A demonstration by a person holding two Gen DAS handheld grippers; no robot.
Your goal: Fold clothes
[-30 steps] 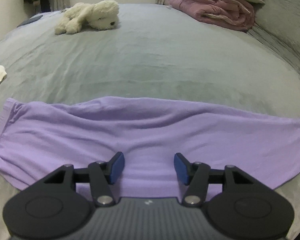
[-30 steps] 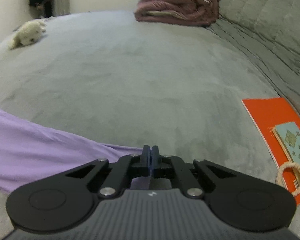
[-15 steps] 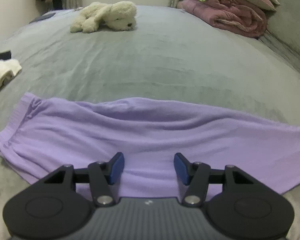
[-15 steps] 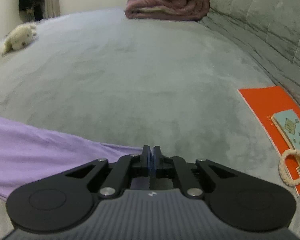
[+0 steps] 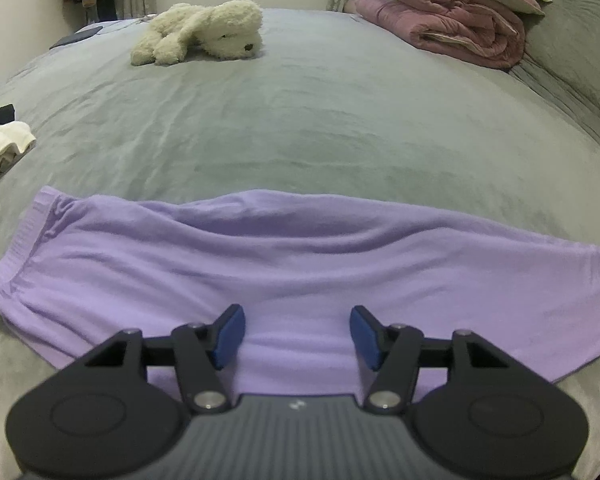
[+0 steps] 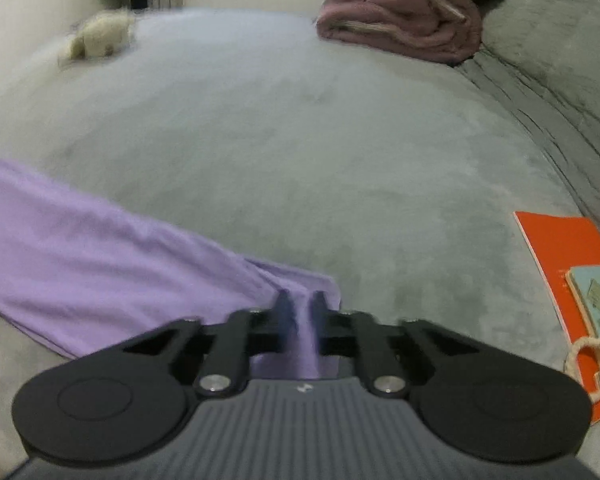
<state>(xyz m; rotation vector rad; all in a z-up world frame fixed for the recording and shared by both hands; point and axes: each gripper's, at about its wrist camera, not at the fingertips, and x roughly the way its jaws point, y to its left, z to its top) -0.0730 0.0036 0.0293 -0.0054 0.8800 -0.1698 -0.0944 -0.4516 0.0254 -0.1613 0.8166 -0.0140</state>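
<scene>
Lilac garment [image 5: 300, 276] lies flat across grey bed [image 5: 300, 120], just ahead of and under left gripper [image 5: 296, 336], jaws apart, holding nothing. Right gripper [image 6: 299, 312] closing on garment's end, cloth between jaws.
</scene>
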